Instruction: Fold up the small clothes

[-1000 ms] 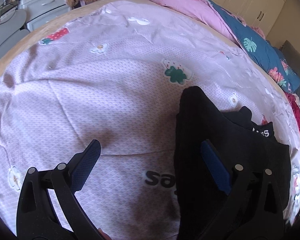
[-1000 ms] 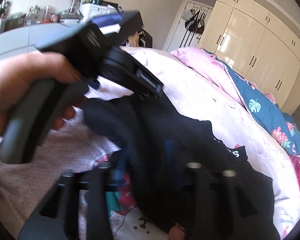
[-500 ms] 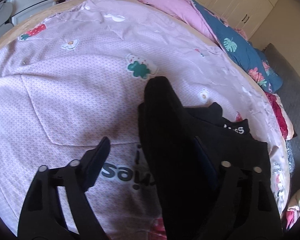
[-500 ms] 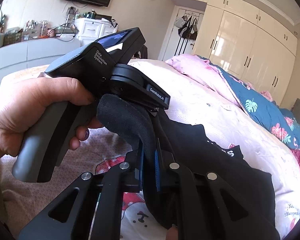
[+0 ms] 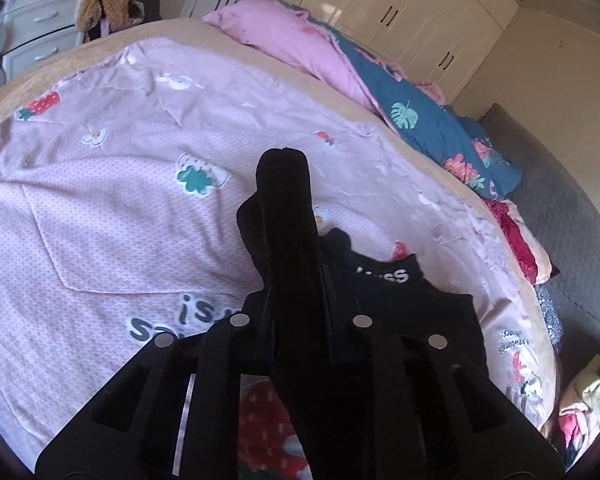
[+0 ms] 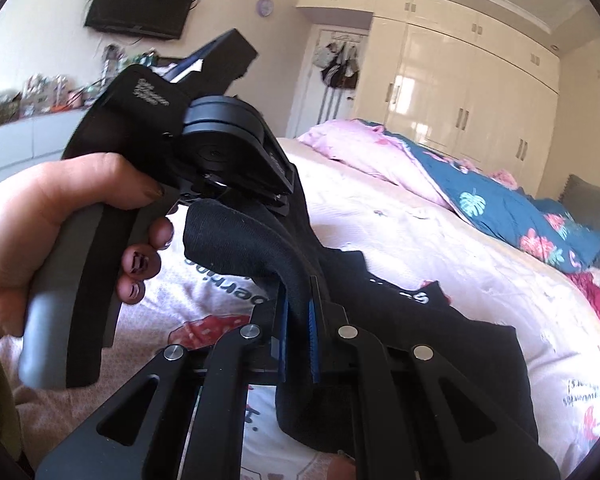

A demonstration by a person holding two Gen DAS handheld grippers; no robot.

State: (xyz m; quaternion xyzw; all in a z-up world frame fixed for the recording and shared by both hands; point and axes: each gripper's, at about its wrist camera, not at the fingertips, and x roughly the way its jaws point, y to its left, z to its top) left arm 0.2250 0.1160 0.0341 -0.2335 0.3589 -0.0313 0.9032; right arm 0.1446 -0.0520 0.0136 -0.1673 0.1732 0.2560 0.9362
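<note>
Right wrist: one black garment, two claws.

Two close wrist fisheyes over the bed

Both looked along their fingers across the pink bedsheet toward the wardrobe, sharing the black garment.

Left claw: black linkage arms, matte, with triangular cut-outs; four round silver pivot pins across the lower frame. Right claw: same black linkage and silver pins, blue ribbed pads on the inner faces. Upper left of the right wrist view: the left unit's black housing with small white lettering, round black camera mount, grey curved handle. Hand on it: dark, chipped nail polish.
</note>
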